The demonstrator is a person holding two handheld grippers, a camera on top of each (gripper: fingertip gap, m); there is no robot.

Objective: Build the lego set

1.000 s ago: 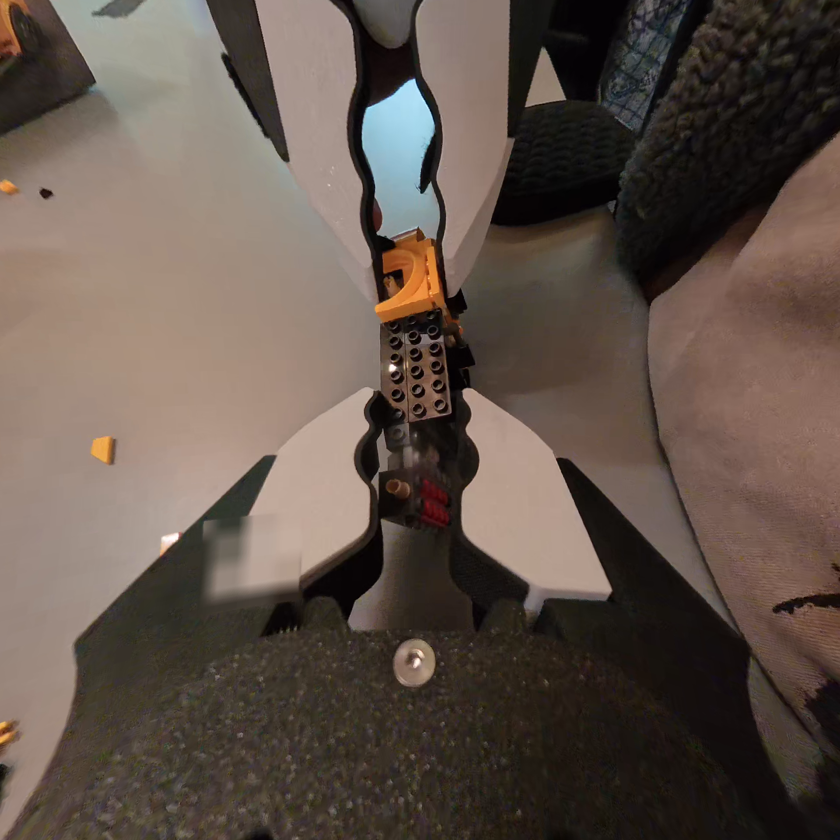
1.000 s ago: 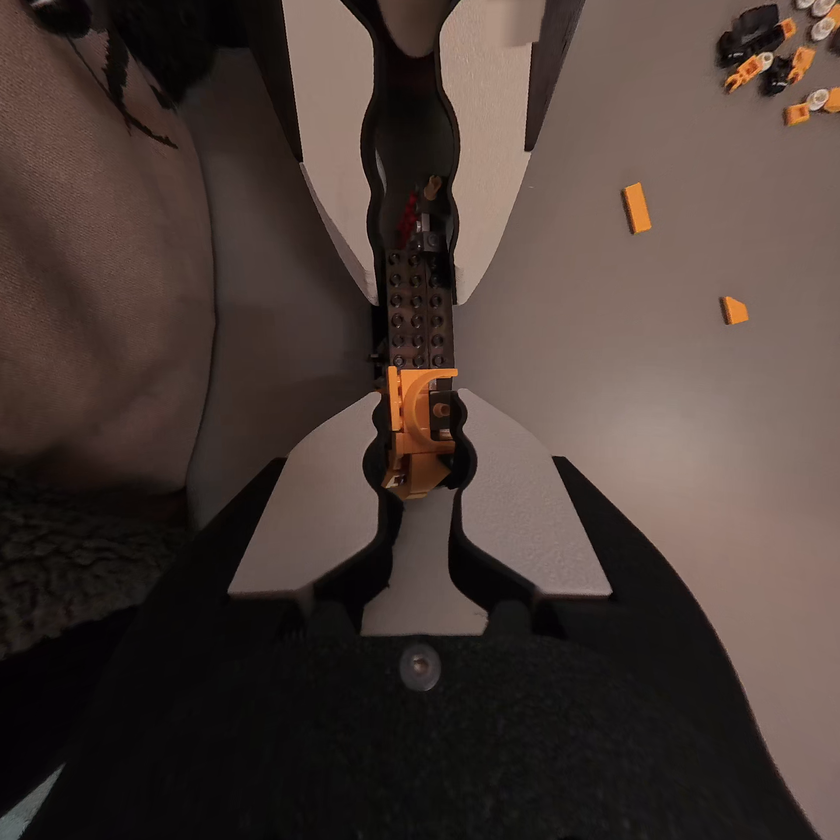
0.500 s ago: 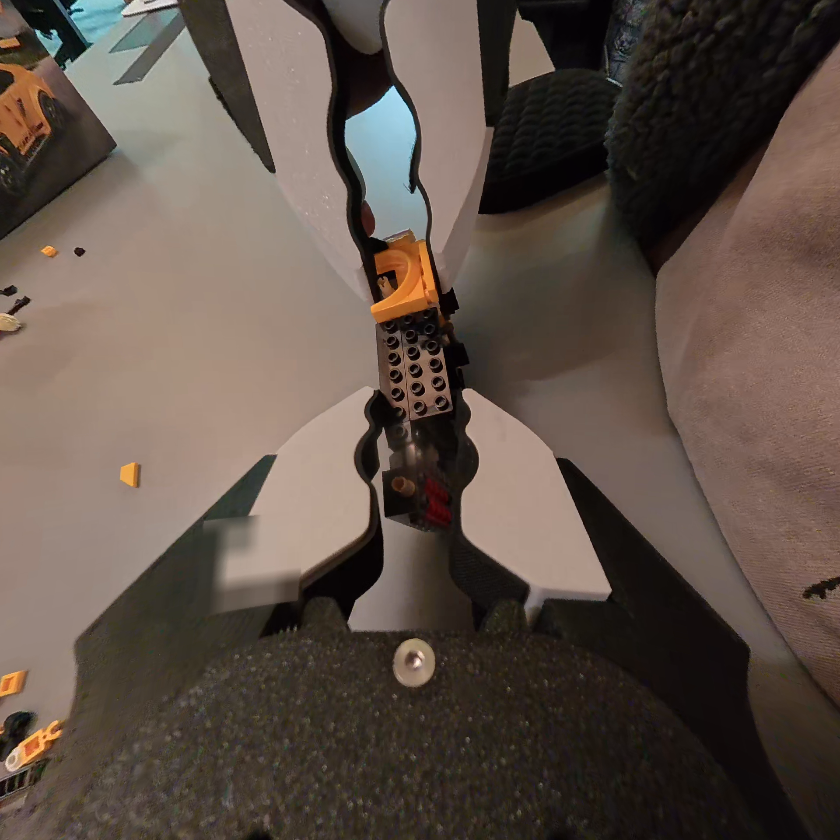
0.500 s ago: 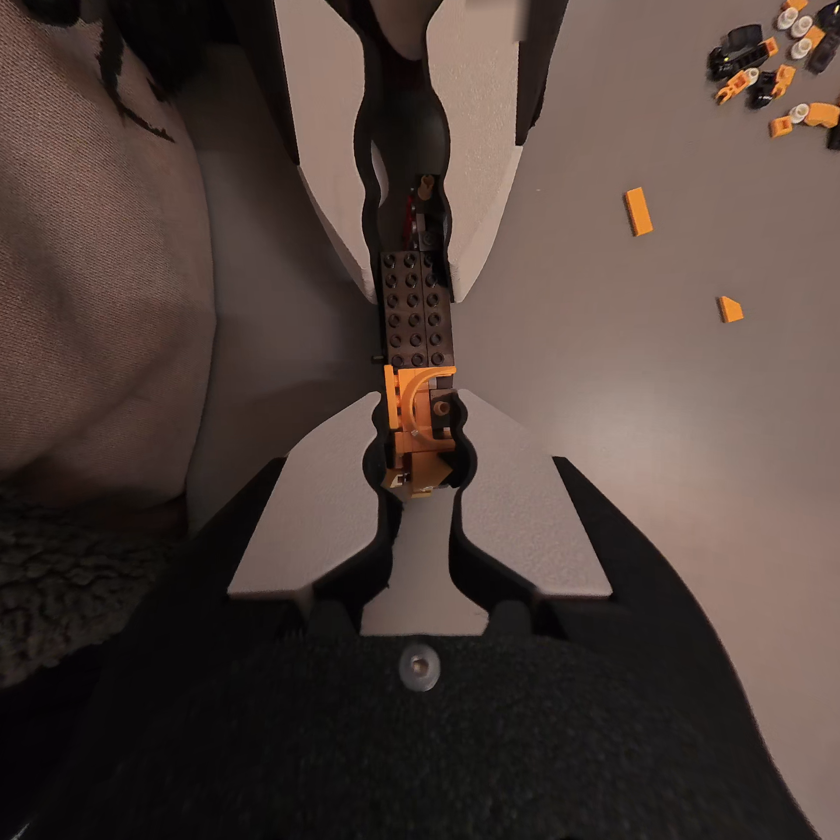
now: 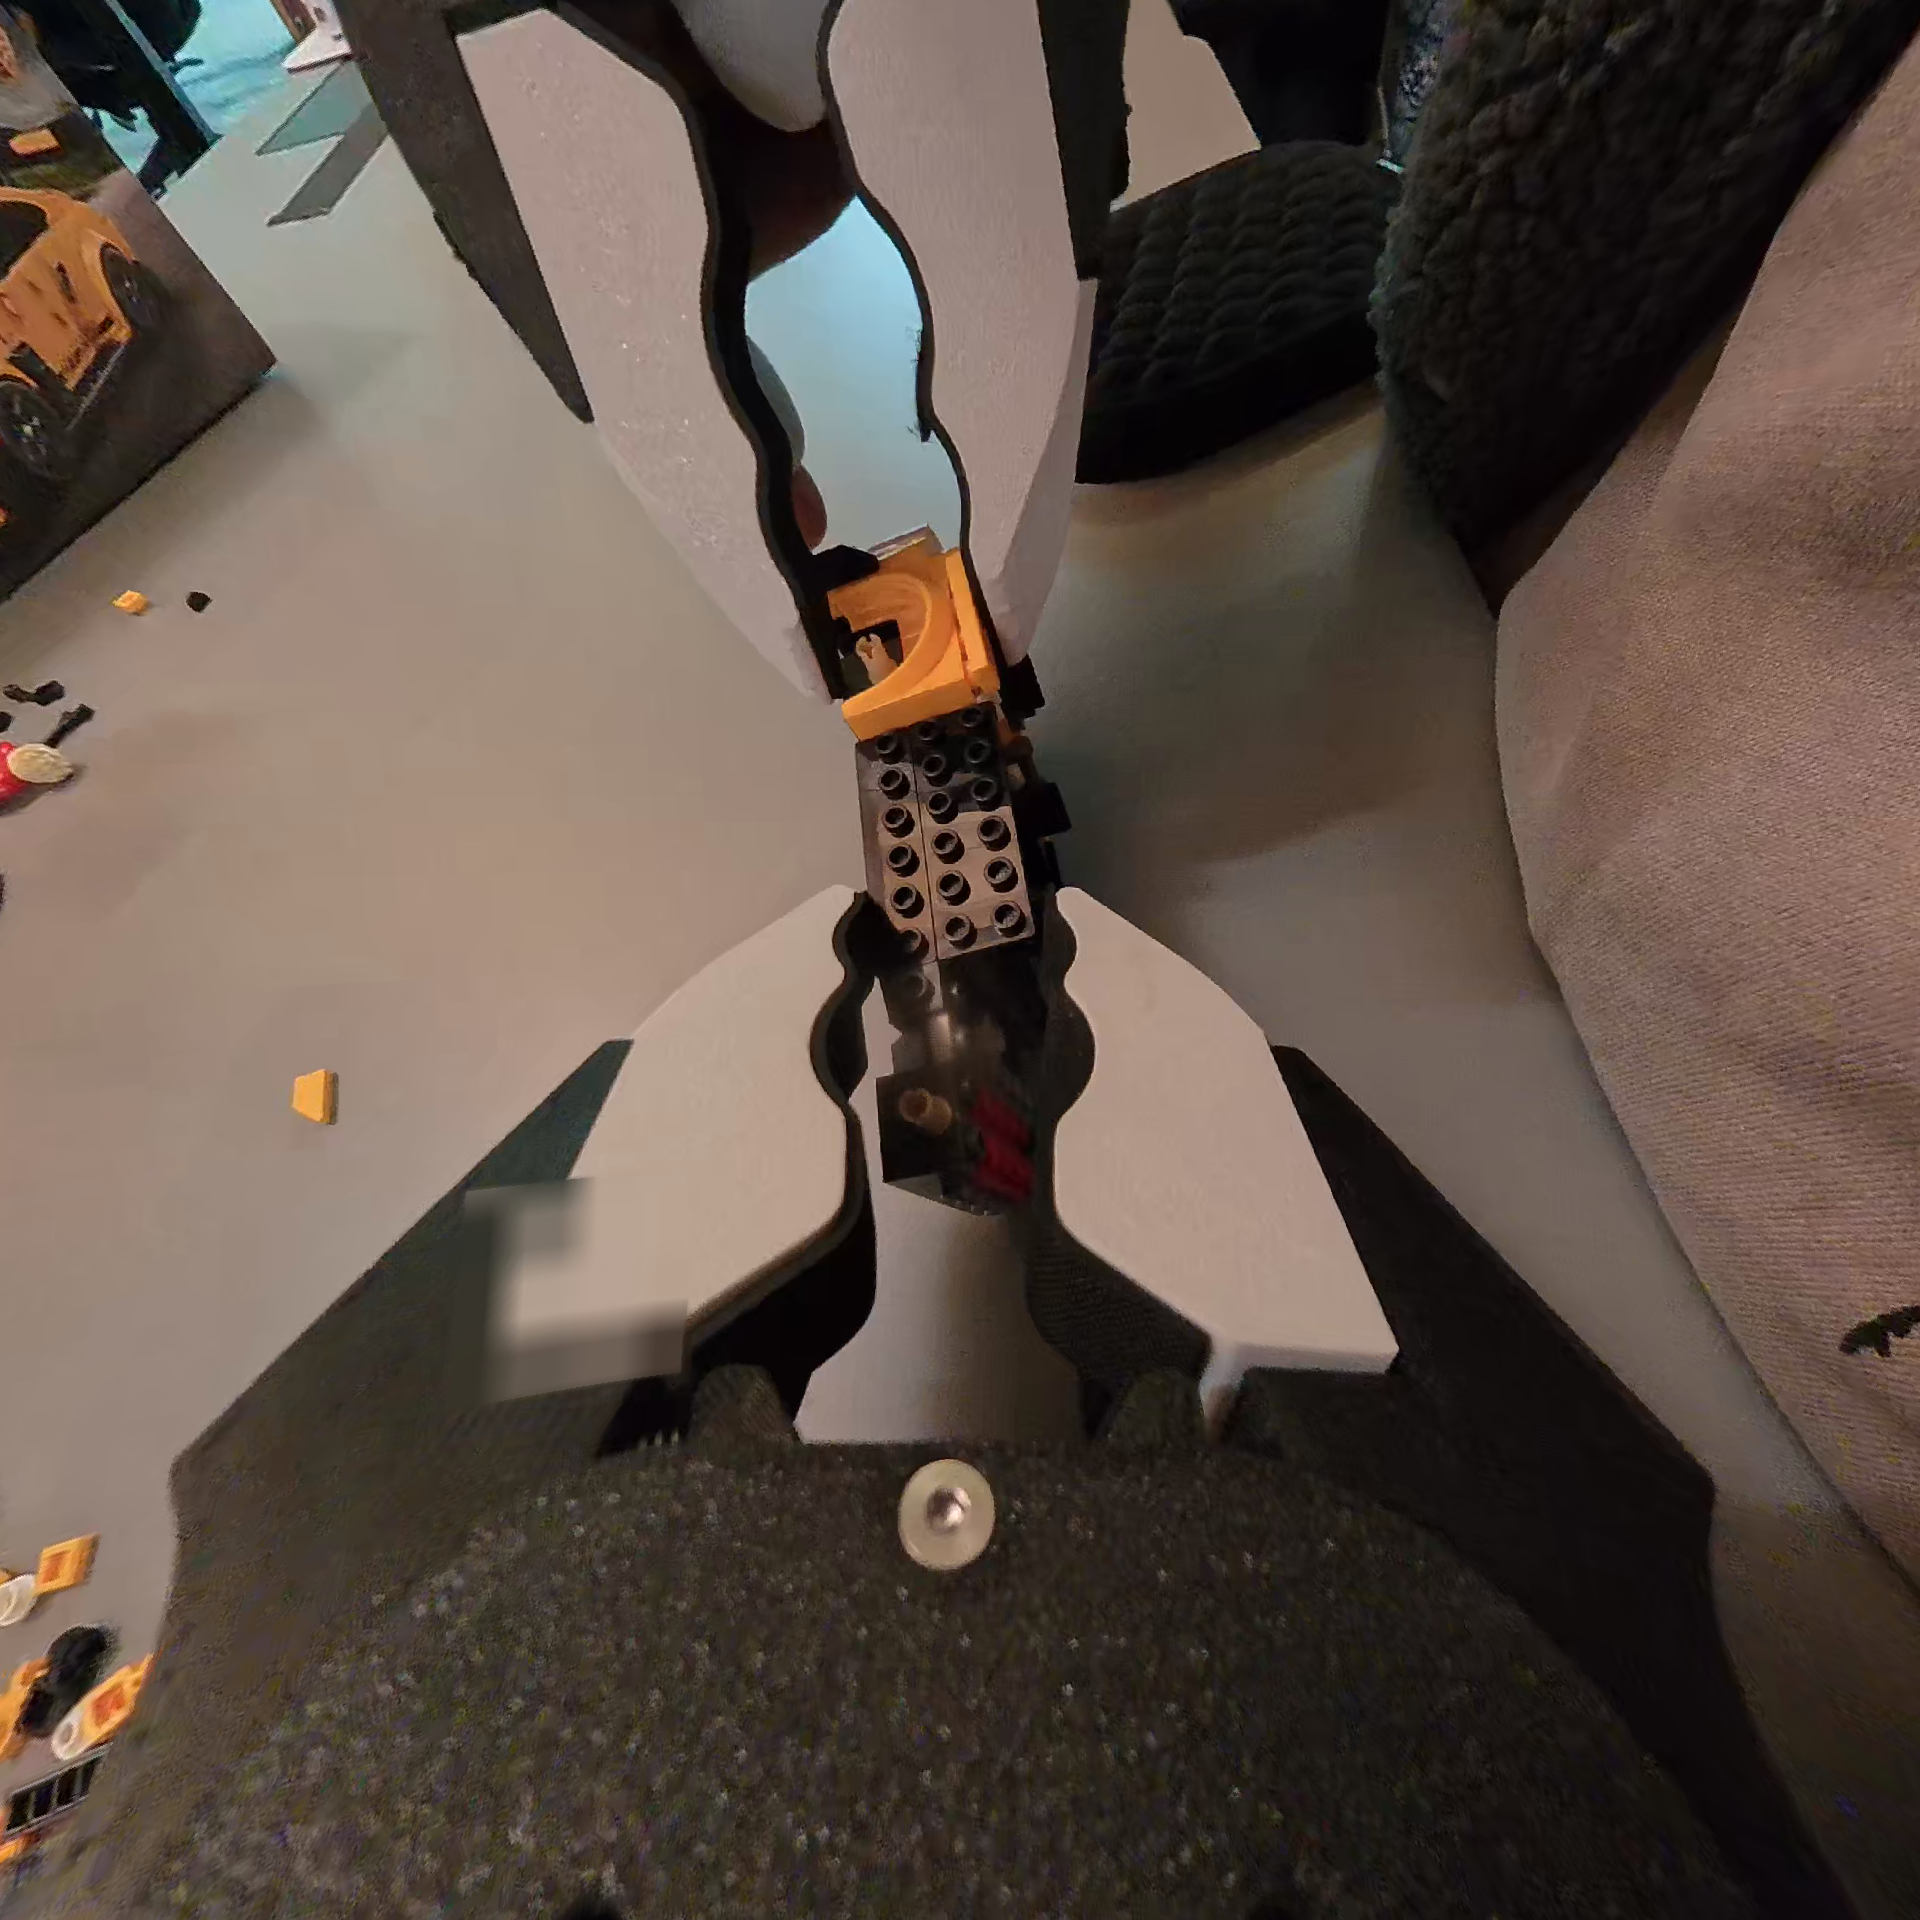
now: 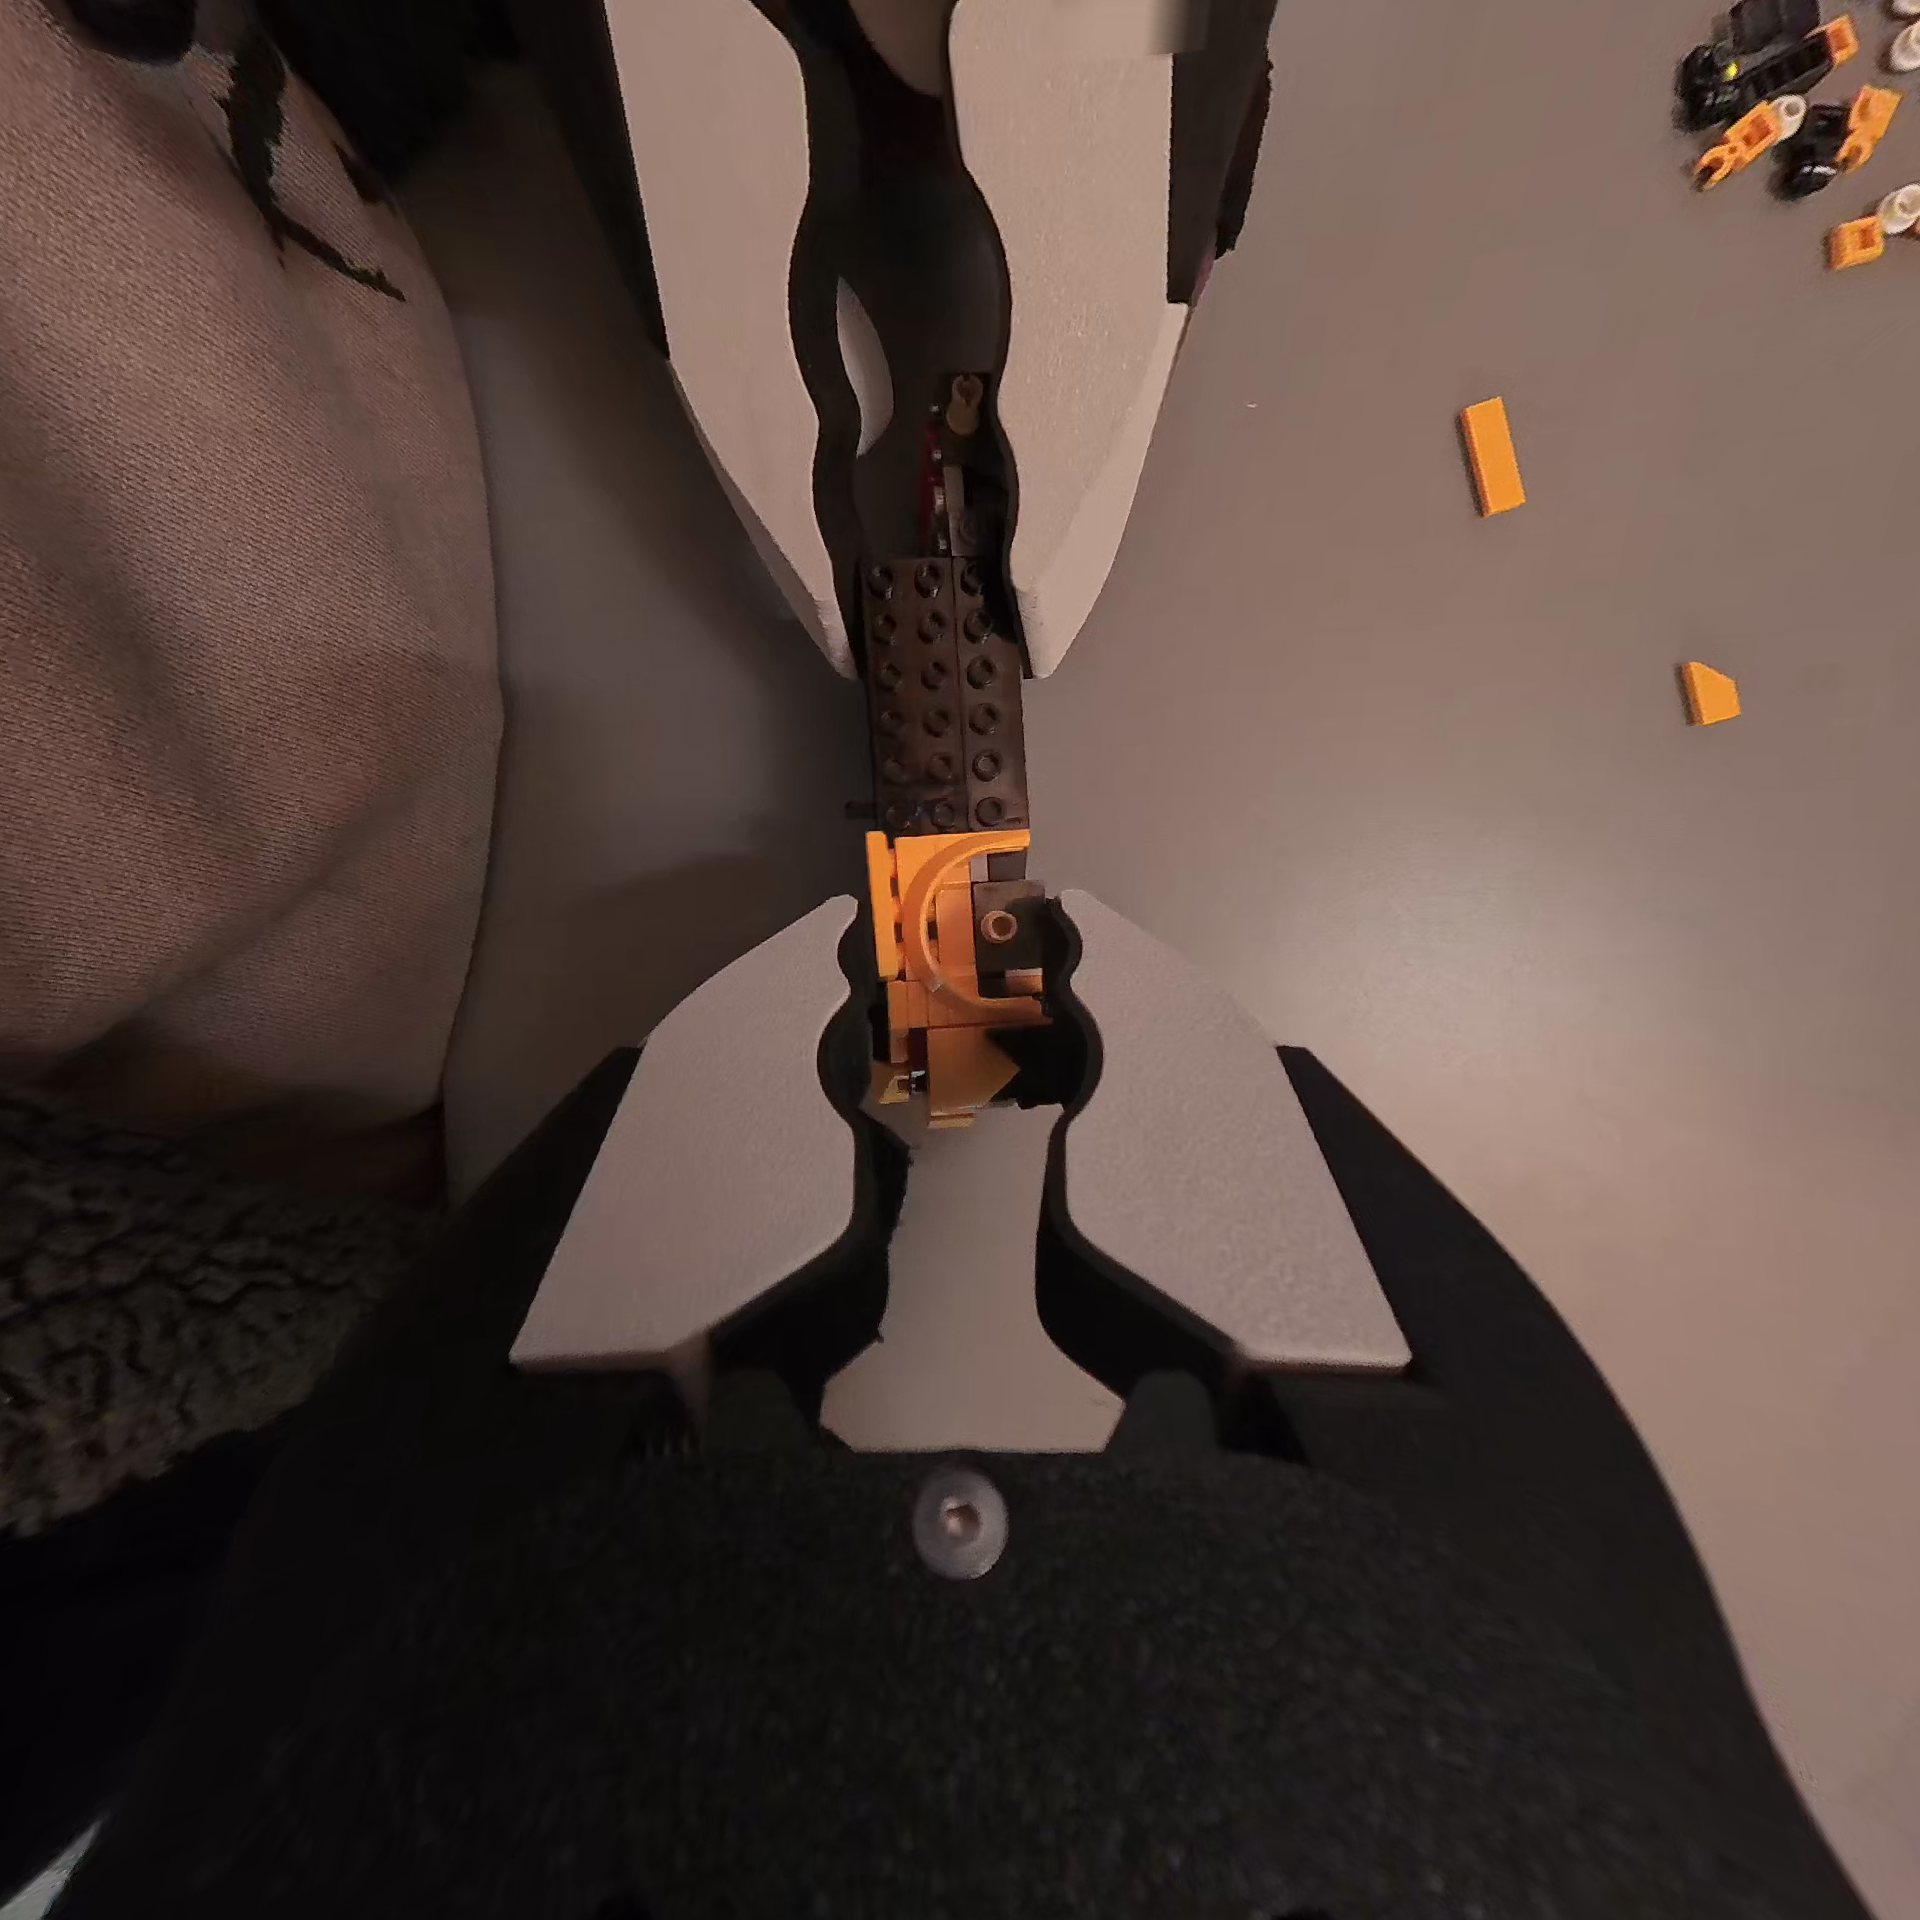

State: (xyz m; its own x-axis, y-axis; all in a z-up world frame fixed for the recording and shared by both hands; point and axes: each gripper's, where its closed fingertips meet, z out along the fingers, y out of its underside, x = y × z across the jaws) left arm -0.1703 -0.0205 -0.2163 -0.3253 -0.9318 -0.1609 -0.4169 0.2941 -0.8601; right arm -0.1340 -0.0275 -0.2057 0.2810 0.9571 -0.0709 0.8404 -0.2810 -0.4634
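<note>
A partly built lego car hangs above the grey table, held at both ends. It has a black studded middle, an orange wheel-arch end and a black end with red parts. My left gripper is shut on the black end with the red parts. My right gripper is shut on the orange end. The right gripper reaches in from the top of the left wrist view. The left gripper reaches in from the top of the right wrist view, over the build.
Loose pieces lie on the table: an orange wedge, an orange tile, another wedge, and a pile of orange and black parts. The set's box stands far left. A person's beige clothing is close by. Across from one pair of fingers to the other is roughly 5 cm.
Both grippers keep hold of the build. The pair has shifted a little over the table; the box and more loose pieces have come into the left wrist view.
</note>
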